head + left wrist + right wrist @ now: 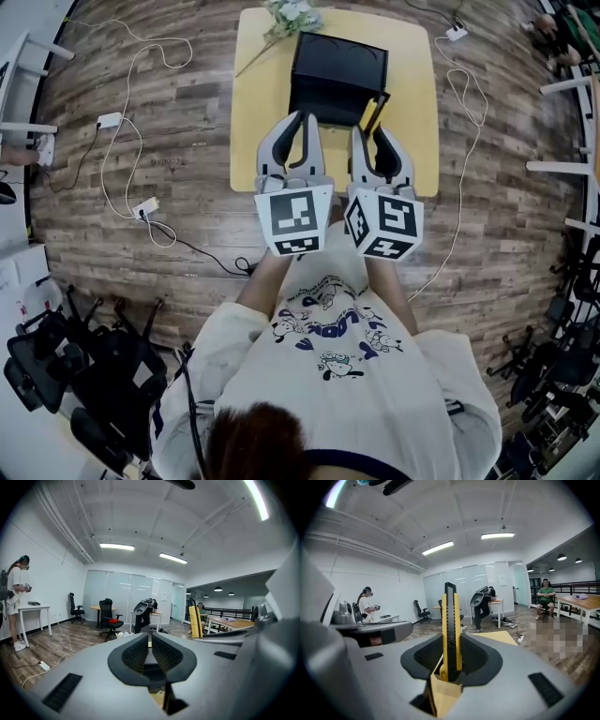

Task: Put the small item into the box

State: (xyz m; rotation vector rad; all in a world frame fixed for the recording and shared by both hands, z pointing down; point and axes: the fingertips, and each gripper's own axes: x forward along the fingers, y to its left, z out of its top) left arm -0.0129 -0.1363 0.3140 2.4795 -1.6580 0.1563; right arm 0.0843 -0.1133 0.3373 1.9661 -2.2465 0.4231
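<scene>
A black open box [337, 70] stands at the far side of the small yellow table [258, 112]. My right gripper [370, 131] hovers over the table's near half, just short of the box, and is shut on a yellow and black utility knife [378, 108]. In the right gripper view the knife [451, 630] stands upright between the jaws of that gripper [451, 644]. My left gripper [298, 117] is beside it on the left, pointing at the box. In the left gripper view its jaws [150, 637] are pressed together with nothing between them, and the knife [194, 620] shows at the right.
A bunch of pale flowers [291, 17] lies at the table's far edge beside the box. White cables and a power strip [110, 120] trail over the wooden floor on the left. Black office chairs [84, 375] crowd the lower left. A person [16, 602] stands far off.
</scene>
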